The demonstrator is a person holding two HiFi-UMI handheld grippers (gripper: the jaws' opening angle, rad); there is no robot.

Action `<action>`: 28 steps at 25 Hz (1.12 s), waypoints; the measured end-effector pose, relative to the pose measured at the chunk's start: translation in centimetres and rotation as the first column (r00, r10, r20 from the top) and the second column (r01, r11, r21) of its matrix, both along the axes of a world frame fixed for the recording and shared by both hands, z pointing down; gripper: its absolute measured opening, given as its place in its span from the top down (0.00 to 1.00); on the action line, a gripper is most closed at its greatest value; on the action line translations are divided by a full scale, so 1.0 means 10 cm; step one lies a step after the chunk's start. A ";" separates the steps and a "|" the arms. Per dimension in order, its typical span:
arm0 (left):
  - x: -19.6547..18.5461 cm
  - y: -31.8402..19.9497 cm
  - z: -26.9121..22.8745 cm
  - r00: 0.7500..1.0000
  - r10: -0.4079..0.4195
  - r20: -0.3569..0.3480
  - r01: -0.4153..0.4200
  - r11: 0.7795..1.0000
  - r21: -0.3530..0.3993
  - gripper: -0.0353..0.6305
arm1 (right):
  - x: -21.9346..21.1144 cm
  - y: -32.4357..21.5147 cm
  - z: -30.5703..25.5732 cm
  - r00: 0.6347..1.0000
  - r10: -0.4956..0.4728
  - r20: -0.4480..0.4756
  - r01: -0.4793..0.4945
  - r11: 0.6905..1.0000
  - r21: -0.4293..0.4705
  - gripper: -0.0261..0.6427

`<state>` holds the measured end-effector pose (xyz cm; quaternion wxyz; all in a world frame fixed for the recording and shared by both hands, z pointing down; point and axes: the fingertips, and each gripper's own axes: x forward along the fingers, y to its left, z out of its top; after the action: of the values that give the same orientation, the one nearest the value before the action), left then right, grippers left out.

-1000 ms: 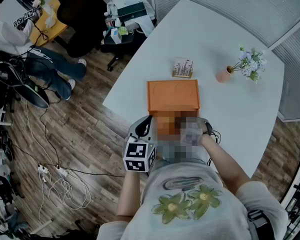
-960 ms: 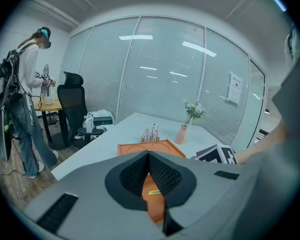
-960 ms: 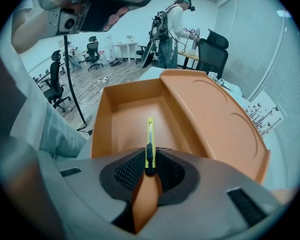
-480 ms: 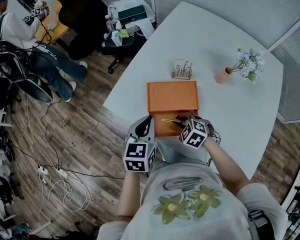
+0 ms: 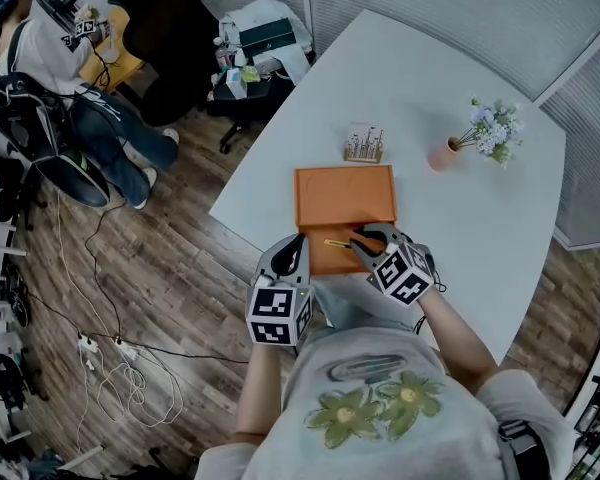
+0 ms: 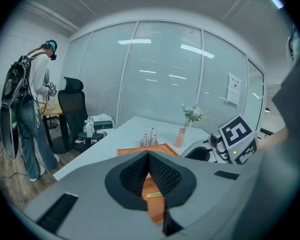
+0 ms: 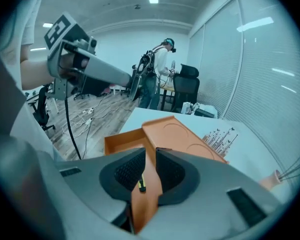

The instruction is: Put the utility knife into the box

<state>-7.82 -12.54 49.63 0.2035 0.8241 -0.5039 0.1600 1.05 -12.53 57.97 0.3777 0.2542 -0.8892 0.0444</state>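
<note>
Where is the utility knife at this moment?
In the head view, the utility knife is in the open front part of the orange box. It is just left of the right gripper and right of the left gripper.

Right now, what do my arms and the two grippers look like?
Both the left gripper and the right gripper have light grey bodies with black textured pads, and each carries a cube of black-and-white square markers. A black cable hangs from the left one. You wear a grey short-sleeved T-shirt with green flowers.
</note>
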 end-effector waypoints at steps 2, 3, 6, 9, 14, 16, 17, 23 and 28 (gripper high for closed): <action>0.01 0.02 -0.02 1.000 -0.001 0.000 0.001 1.000 0.004 0.95 | -0.01 -0.01 -0.15 0.998 0.022 0.051 -0.023 0.999 0.022 0.86; 0.02 0.03 -0.02 1.000 -0.001 0.001 0.001 1.000 0.007 0.95 | 0.00 -0.01 -0.23 0.996 0.033 0.077 -0.035 0.999 0.034 0.86; 0.04 0.06 -0.05 1.000 -0.003 0.001 0.003 1.000 0.015 0.95 | 0.01 -0.01 -0.45 0.985 0.067 0.157 -0.078 0.995 0.060 0.87; 0.04 0.05 -0.07 1.000 -0.003 0.002 0.003 1.000 0.021 0.95 | 0.01 -0.03 -0.65 0.969 0.088 0.229 -0.110 0.990 0.084 0.89; 0.05 0.06 -0.13 1.000 -0.001 0.002 0.001 0.999 0.032 0.95 | 0.05 -0.02 -0.88 0.945 0.110 0.308 -0.153 0.981 0.118 0.95; 0.06 0.08 -0.16 1.000 0.001 0.001 -0.001 0.999 0.036 0.95 | 0.07 0.00 -0.96 0.935 0.119 0.333 -0.168 0.979 0.120 0.95; 0.07 0.09 -0.17 1.000 0.002 0.001 -0.002 0.999 0.039 0.95 | 0.07 0.01 -0.99 0.930 0.121 0.346 -0.171 0.978 0.119 0.95; 0.09 0.11 -0.21 1.000 0.012 0.002 -0.012 0.999 0.049 0.95 | 0.12 0.06 -1.10 0.907 0.126 0.402 -0.185 0.976 0.111 0.95; 0.12 0.12 -0.24 1.000 0.015 0.004 -0.015 0.998 0.053 0.95 | 0.14 0.07 -1.13 0.903 0.125 0.410 -0.186 0.976 0.112 0.96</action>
<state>-6.63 -11.36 47.28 0.1794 0.8328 -0.5020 0.1493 2.42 -11.80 46.63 0.1629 0.3374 -0.9252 0.0593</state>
